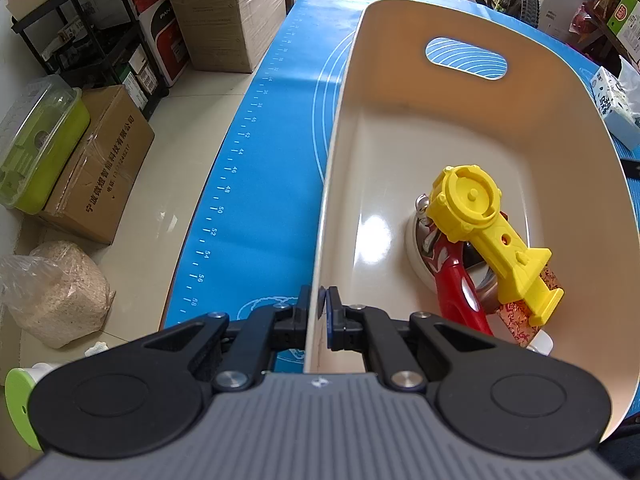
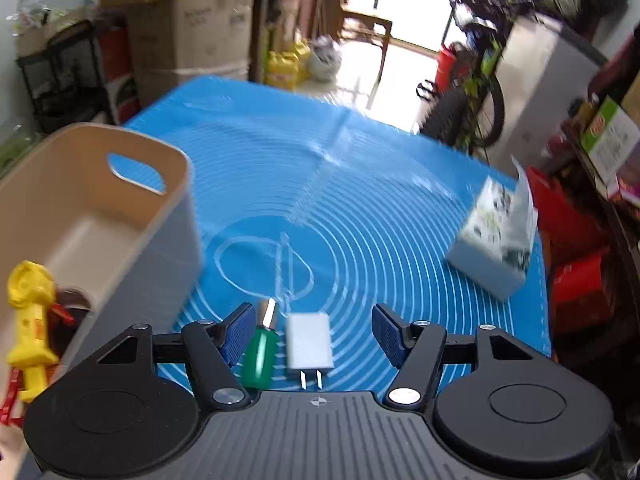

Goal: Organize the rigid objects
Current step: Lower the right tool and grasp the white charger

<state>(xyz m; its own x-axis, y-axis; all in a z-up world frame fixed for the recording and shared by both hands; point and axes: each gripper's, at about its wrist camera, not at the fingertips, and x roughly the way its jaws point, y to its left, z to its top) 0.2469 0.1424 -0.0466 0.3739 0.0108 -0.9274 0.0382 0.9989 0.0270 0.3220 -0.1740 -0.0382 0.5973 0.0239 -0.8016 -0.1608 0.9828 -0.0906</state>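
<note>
The left gripper (image 1: 320, 300) pinches the wall of the beige bin (image 1: 592, 152), where a yellow toy (image 1: 492, 232) half hides a red tool (image 1: 456, 284). Only the blurred right view shows the right gripper (image 2: 314, 330) spread above a green screwdriver (image 2: 261, 354) and white charger (image 2: 309, 346) on the blue mat (image 2: 360, 184).

Inside one beige bin (image 1: 400, 128) one yellow toy (image 1: 484, 224), one red toy (image 1: 456, 288), one patterned box (image 1: 516, 320) and one round metal piece (image 1: 420, 248) are lying, while beside the bin one green-handled screwdriver (image 2: 262, 354), one white charger (image 2: 309, 346) and one tissue box (image 2: 496, 240) are sitting.
</note>
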